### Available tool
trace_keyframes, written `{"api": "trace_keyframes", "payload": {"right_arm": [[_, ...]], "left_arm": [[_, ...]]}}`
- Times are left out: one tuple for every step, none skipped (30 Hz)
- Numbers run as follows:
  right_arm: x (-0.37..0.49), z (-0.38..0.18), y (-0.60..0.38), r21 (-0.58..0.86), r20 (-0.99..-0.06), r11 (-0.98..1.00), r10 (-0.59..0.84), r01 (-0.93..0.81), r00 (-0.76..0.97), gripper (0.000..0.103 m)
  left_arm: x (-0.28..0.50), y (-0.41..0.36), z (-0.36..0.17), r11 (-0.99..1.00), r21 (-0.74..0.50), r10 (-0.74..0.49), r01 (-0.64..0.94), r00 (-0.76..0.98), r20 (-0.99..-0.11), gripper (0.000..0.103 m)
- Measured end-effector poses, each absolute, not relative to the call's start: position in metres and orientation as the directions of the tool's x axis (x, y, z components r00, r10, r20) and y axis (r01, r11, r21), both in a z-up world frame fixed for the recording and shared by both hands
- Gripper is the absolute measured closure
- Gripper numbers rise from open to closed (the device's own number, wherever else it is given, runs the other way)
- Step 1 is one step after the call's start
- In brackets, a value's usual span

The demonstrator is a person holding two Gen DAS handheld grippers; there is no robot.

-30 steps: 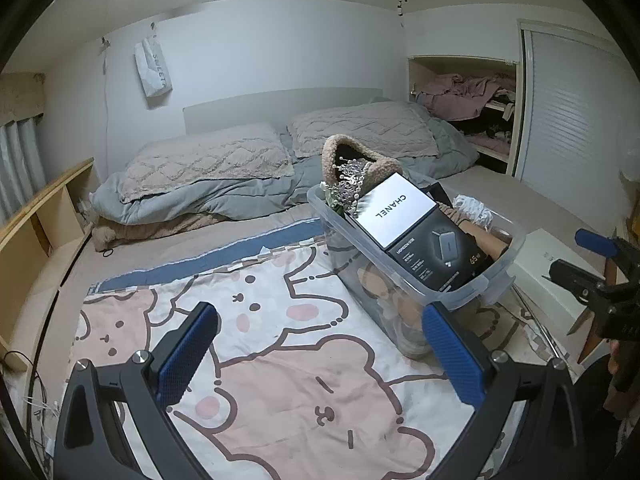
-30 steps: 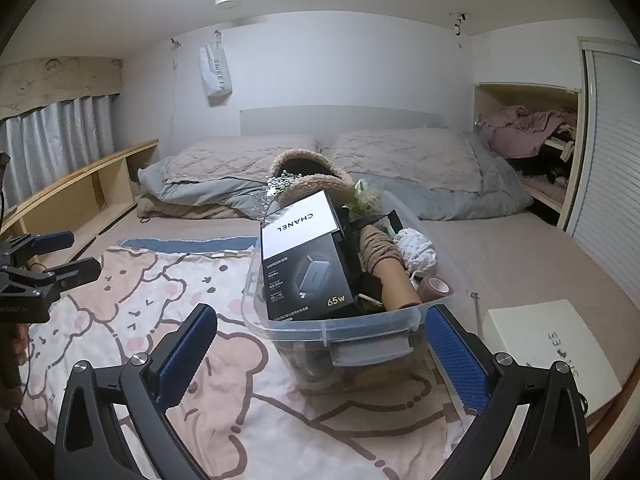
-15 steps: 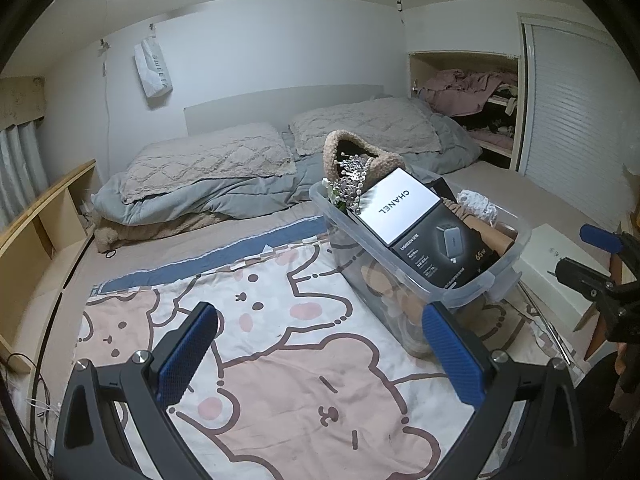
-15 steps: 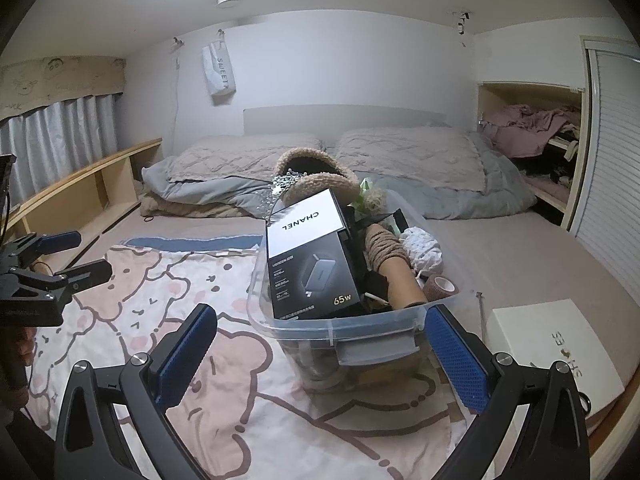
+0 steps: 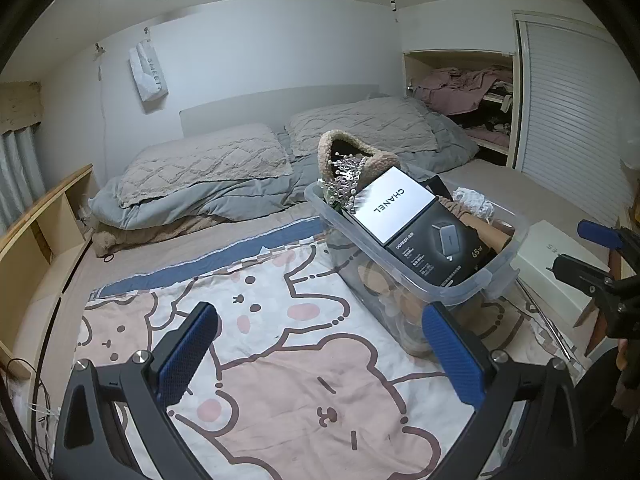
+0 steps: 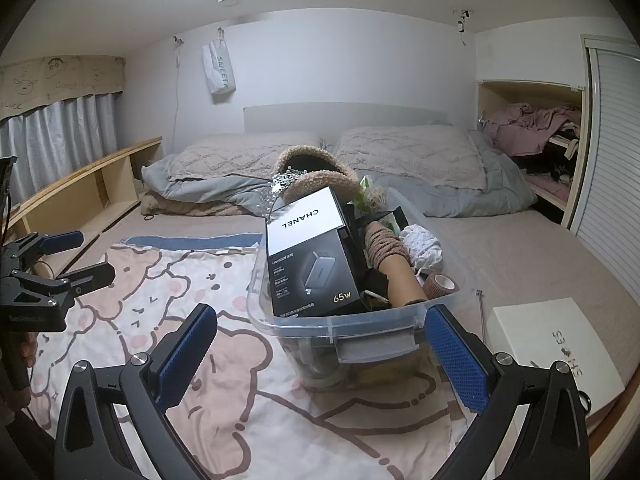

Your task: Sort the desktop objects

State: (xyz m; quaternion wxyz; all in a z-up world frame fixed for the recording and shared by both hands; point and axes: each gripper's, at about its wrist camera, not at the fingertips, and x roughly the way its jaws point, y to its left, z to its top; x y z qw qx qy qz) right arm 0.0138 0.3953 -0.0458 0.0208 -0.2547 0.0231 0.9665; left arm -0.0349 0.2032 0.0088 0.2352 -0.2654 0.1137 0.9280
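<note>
Clutter fills a clear plastic bin (image 6: 372,320) that sits on a cartoon blanket (image 5: 280,380) spread over the bed (image 6: 520,264).

Left gripper (image 5: 320,352): jaws wide, holding nothing, hovering over the blanket with the bin ahead and to the right, just past the right blue pad. Right gripper (image 6: 320,354): jaws wide too, nothing between them, aimed straight at the bin's near wall and grey latch.

Inside the bin: a black charger box (image 6: 316,272) marked 65W leaning upright, with a white Chanel card (image 6: 308,216) lying on its top end. Beside it to the right, a brown cardboard tube (image 6: 396,264) wound with twine, a bundle of white lace (image 6: 424,244), and a roll of tan tape (image 6: 440,284) near the rim. Behind, a fuzzy brown slipper (image 6: 316,176) and a spray of small pale beads or flowers (image 5: 344,180).

Right of the bin, on the bed: a white shoe box (image 6: 556,352), well apart from the jaws. Farther back: two grey pillows (image 5: 208,160) and a blue-grey duvet.
</note>
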Motion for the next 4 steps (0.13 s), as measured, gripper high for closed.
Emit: {"api": "trace_keyframes", "payload": {"right_arm": [[0.0139, -0.0458, 0.3952, 0.034, -0.493, -0.998, 0.028, -0.052, -0.869, 0.0], [0.0139, -0.0458, 0.3952, 0.035, -0.493, -0.998, 0.028, -0.052, -0.869, 0.0], [0.0138, -0.0457, 0.3953, 0.034, -0.493, -0.998, 0.028, -0.052, -0.87, 0.0], [0.0141, -0.0457, 0.3949, 0.035, -0.493, -0.998, 0.028, -0.052, -0.87, 0.0]], "left_arm": [[-0.0345, 0.2036, 0.0088, -0.862, 0.086, 0.378, -0.499, -0.748, -0.546, 0.0], [-0.0341, 0.2037, 0.0091, -0.862, 0.086, 0.379, -0.5, -0.747, -0.546, 0.0], [-0.0341, 0.2039, 0.0091, -0.862, 0.086, 0.379, -0.5, -0.747, -0.546, 0.0], [-0.0339, 0.204, 0.0094, -0.862, 0.085, 0.379, -0.499, -0.748, -0.545, 0.0]]}}
